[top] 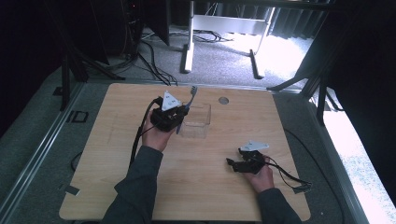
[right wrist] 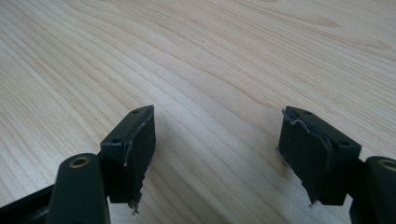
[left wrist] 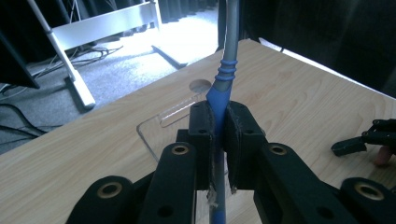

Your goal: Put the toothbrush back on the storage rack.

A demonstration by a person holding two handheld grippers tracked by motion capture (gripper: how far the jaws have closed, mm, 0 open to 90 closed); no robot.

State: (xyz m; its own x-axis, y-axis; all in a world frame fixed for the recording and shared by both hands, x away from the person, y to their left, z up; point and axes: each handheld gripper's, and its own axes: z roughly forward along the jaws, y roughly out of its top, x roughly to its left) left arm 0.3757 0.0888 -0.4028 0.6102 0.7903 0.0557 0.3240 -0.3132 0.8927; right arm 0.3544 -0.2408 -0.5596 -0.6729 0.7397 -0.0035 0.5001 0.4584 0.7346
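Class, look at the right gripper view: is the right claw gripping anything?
No: the right claw is open, its two jaws standing wide apart with bare wooden table between them.

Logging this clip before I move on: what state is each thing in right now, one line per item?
Left tongs: shut on the toothbrush, beside the box.
Toothbrush: held roughly upright, bristle end up, off the table.
Clear box: open-topped, upright on the table; contents cannot be told.
Right tongs: open, holding nothing, low over bare table.
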